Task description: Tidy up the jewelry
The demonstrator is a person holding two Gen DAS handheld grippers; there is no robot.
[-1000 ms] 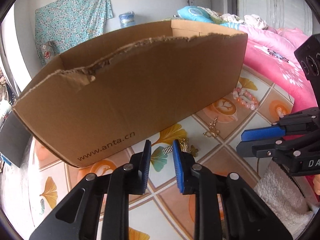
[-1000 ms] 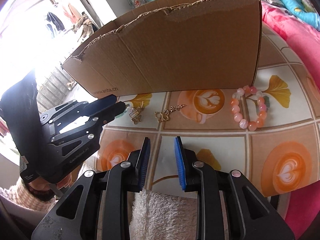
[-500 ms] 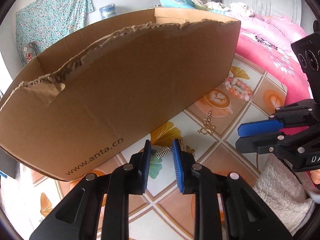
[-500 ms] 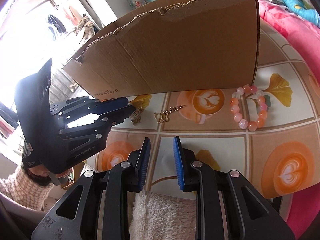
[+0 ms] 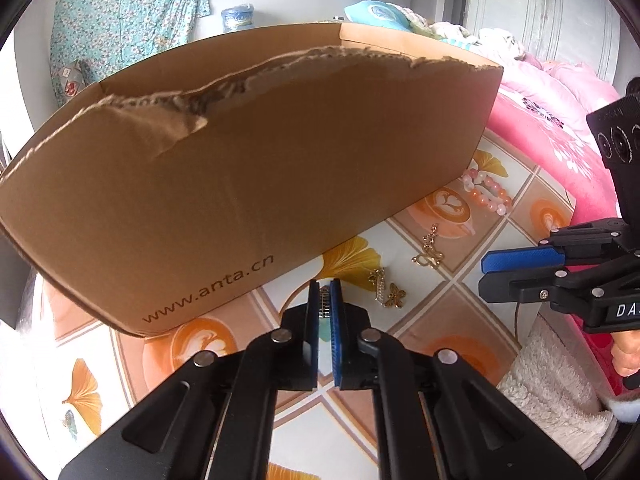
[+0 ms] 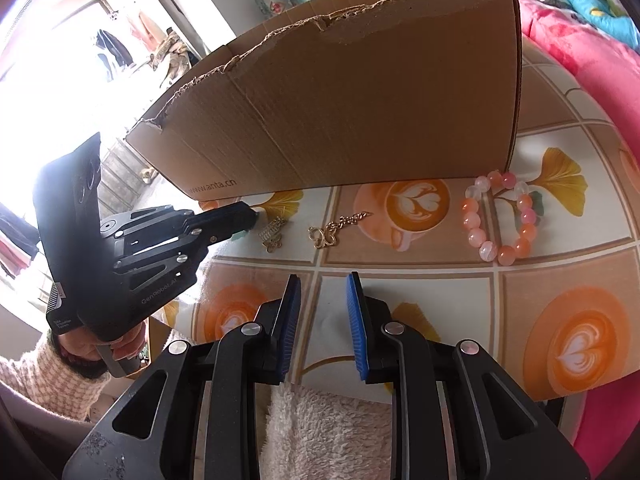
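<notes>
Left wrist view shows the left gripper [image 5: 325,300] whose jaws have just been closing; they now pinch a small silver clip [image 5: 324,307] low at the tips, probably so it can be lifted into the box [image 5: 248,184] just behind. On the table [image 5: 424,312], next to the tips, lie a gold butterfly charm [image 5: 394,295] and a gold chain [image 5: 429,250]. A bead bracelet [image 6: 500,218] rests by the box's right corner. The right gripper [image 6: 324,320] waits narrowly open and empty near the table's front edge.
</notes>
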